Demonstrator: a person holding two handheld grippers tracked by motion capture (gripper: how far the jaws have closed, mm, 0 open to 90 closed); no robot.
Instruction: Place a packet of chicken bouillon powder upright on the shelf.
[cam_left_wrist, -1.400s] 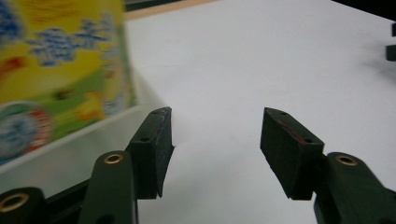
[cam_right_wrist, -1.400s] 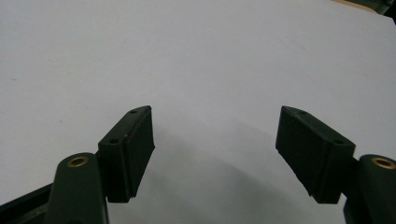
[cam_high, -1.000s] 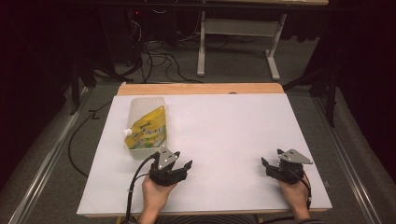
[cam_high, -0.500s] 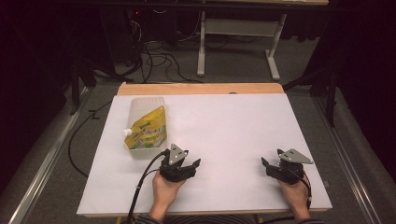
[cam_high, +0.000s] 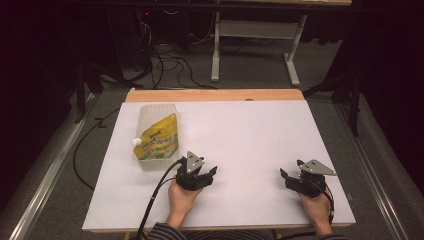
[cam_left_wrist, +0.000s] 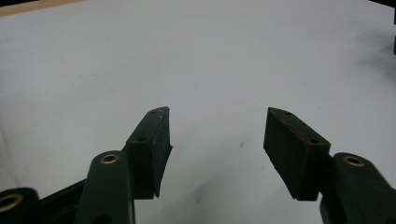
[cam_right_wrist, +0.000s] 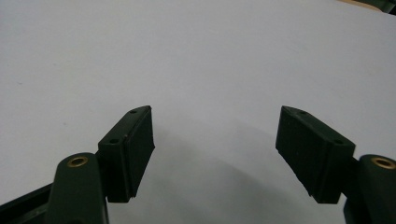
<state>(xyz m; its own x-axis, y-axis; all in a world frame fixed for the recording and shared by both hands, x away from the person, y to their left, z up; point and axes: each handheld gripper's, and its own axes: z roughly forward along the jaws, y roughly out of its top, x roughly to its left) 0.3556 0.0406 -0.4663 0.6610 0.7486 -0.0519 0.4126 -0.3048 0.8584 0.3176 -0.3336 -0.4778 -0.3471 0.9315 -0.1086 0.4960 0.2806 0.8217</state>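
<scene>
Left gripper (cam_high: 204, 175): jaws spread wide over bare white table top (cam_high: 250, 150), nothing between them.
Right gripper (cam_high: 291, 176): jaws spread wide, empty, well apart from the left gripper.
Yellow pouch (cam_high: 157, 140): lies in a clear tub (cam_high: 150, 112), just ahead and to the left of the left gripper; white cap (cam_high: 135, 142) pointing left.
Hands: each holds its gripper low over the near part of the table.

Bare white table (cam_high: 250, 145) is lying open between and ahead of both grippers. The clear tray (cam_high: 150, 112) holding a yellow pouch (cam_high: 157, 140) is occupying the left side, just beyond the left gripper (cam_high: 202, 175).
</scene>
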